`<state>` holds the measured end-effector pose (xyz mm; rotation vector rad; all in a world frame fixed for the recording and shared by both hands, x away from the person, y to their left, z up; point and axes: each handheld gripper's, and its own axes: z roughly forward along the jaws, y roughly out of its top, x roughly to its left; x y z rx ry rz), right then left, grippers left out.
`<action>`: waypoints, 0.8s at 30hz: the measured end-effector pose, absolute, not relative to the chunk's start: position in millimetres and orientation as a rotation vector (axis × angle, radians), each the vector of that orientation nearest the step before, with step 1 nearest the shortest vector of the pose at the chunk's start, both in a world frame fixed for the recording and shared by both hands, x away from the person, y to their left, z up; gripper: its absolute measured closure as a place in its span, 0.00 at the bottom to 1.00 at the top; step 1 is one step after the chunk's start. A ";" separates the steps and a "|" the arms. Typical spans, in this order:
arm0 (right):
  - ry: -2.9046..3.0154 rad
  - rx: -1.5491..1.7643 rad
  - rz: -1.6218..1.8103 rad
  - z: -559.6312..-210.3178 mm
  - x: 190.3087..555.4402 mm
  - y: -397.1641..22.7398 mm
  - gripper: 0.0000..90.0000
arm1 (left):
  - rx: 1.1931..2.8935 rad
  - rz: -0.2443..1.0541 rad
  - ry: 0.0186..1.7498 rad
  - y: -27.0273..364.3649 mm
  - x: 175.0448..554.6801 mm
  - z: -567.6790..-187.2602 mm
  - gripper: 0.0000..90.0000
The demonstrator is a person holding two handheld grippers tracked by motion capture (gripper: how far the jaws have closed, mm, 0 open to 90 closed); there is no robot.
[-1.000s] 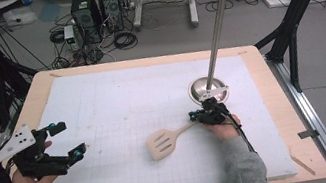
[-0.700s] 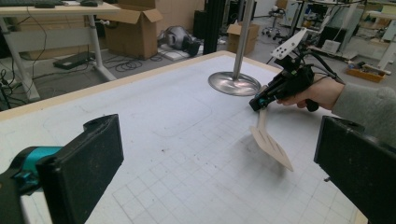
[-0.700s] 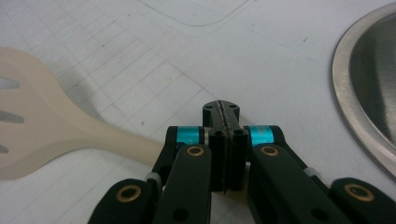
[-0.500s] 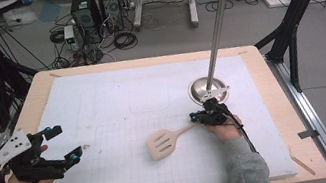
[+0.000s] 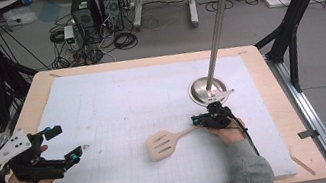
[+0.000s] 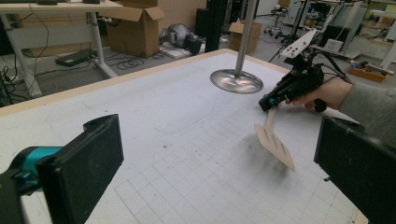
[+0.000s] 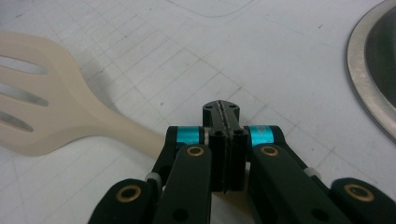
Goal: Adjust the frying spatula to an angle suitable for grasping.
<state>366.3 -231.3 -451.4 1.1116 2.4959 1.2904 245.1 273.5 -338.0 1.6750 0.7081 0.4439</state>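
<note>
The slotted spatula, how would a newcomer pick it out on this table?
Start at the tall steel pole rising from a round metal base on the white mat. Just nearer the person, the right gripper clamps a cream spatula. Its flat, slotted blade is unique here.

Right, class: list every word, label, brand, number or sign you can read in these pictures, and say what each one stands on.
None can be read.
White mat: a printed grid and outlines, no lettering.
Spatula, held by the right tool: no marking visible.
Cardboard boxes on the floor: no readable print.
Computer tower: too small to show any label.
</note>
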 end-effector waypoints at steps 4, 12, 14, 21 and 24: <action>2.503 1.111 1.299 -451.8 362.2 -232.7 1.00 | 1.678 0.439 0.707 272.1 246.8 -338.4 0.02; 2.527 1.075 1.294 -451.5 353.6 -233.7 1.00 | 1.679 0.435 0.700 270.0 249.2 -338.0 0.02; 2.533 1.067 1.291 -451.3 351.6 -233.7 1.00 | 1.679 0.433 0.699 270.1 249.4 -337.9 0.02; 2.543 1.043 1.292 -451.2 343.1 -234.4 1.00 | 1.673 0.435 0.696 270.3 250.3 -336.9 0.02; 2.546 1.038 1.292 -451.2 338.9 -234.5 1.00 | 1.669 0.435 0.697 270.1 250.4 -336.4 0.02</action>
